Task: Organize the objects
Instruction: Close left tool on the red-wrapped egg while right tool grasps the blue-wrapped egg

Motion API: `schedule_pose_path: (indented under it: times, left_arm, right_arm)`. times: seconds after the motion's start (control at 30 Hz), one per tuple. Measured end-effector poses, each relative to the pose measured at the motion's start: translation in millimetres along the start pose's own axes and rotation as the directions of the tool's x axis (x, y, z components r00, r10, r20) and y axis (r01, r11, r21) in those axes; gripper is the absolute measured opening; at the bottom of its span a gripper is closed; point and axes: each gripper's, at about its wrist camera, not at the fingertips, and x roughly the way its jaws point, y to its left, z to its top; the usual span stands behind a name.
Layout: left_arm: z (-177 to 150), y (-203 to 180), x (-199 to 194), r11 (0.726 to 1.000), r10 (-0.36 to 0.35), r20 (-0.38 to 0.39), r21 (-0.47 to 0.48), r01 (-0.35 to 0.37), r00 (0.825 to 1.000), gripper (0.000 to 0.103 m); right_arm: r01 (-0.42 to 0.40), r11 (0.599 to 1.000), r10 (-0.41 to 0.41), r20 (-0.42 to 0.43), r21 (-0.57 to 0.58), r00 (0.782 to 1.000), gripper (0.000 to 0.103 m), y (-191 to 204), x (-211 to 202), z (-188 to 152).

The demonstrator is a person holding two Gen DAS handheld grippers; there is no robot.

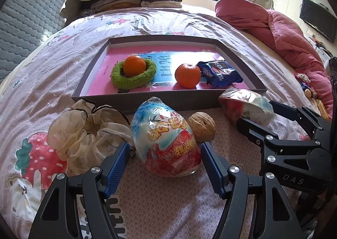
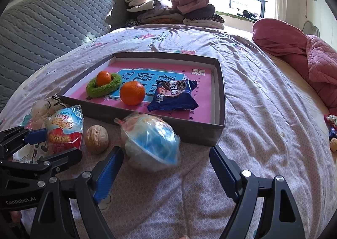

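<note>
**Wrapped toy eggs lying before the tray, both tools unclenched**

Wrapped toy egg [image 1: 166, 138] is lying on the bedsheet [image 1: 168, 207] in the lower centre of the left wrist view, sitting between the blue pads of the left gripper [image 1: 165, 169]. The jaws are standing wide and no pad is pressing on the wrapper, so nothing is being grasped. A walnut [image 1: 201, 126] is resting just beside the egg at its right, and a sheer scrunchie [image 1: 84, 131] is bunching at its left.

In the right wrist view, the right gripper [image 2: 163, 172] is also standing released, jaws spread, with a second wrapped egg [image 2: 151, 142] lying at lower centre just ahead of the left pad, looking slightly blurred.

Risks, as judgement: the crinkly film is looking slippery, so a closing pad may be squeezing the rounded egg out forward. The left pad may be snagging the scrunchie, or the right pad nudging the walnut into rolling. The two tools are working near each other and could be colliding.

Farther up, at mid frame, the grey tray [image 1: 130, 100] is presenting its near wall right behind the eggs; a low carry may be catching it. Inside, an orange in a green ring [image 1: 134, 65], a loose orange [image 1: 187, 75] and a blue biscuit packet [image 1: 219, 72] are filling the front, leaving open room toward the tray's far side and right end.
</note>
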Motion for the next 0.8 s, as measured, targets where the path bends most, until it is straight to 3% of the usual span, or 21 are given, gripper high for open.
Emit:
schedule_pose_path:
  times: [0.57,0.8]
  left_arm:
    - [9,14,10,0.998,-0.002,-0.007,-0.07,0.002,1.0,0.071]
    - [-1,23,10,0.997,-0.02,-0.016,-0.076,0.019,1.0,0.069]
  right_arm:
    - [-0.03,0.995,0.033,-0.024,0.092,0.999,0.083,-4,12,2]
    - [-0.066,0.99,0.071,-0.037,0.128,0.997,0.073,-6,12,-1]
